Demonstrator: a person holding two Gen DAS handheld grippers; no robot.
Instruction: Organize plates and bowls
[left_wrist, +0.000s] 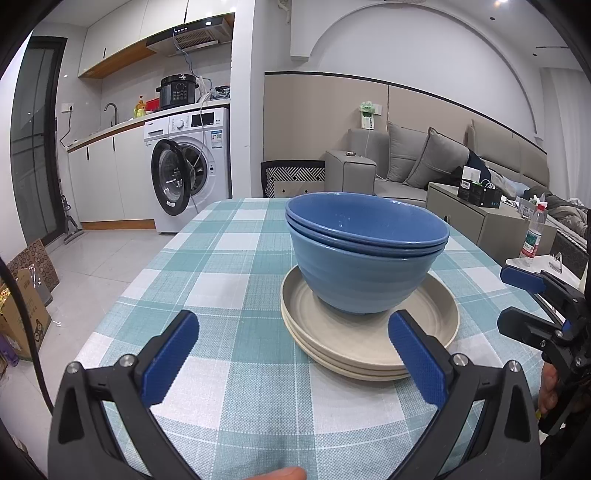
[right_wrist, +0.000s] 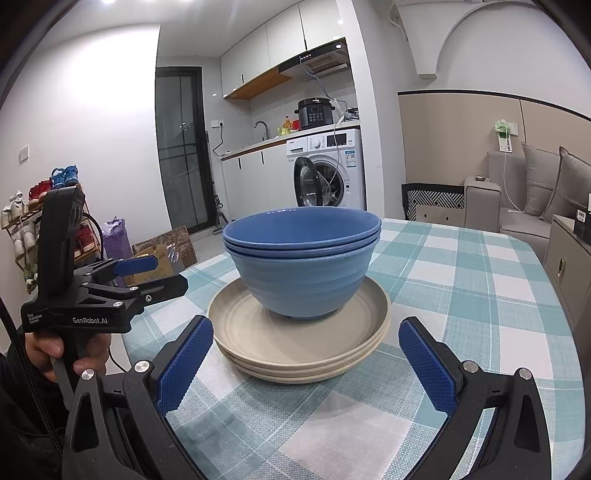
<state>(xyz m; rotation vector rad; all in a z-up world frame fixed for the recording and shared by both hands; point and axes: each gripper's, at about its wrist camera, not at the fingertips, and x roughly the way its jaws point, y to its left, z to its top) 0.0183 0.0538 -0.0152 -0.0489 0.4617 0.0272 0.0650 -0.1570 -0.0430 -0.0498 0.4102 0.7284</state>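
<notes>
From the left wrist we see our left hand-held gripper (left_wrist: 293, 341) spread wide, gripping nothing, before 3 nested blue bowls (left_wrist: 365, 254) on stacked beige plates (left_wrist: 369, 332) (checked surface (left_wrist: 221, 258)). From the right wrist, our right hand-held gripper (right_wrist: 306, 352) is likewise spread and unladen.

Three blue bowls (right_wrist: 301, 266) nested, three beige plates (right_wrist: 299, 347) stacked, two hand-held grippers (left_wrist: 291, 354)

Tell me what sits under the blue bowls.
The blue bowls rest on stacked beige plates on the checked tablecloth. The plate centre beneath the bowls is hidden.
</notes>
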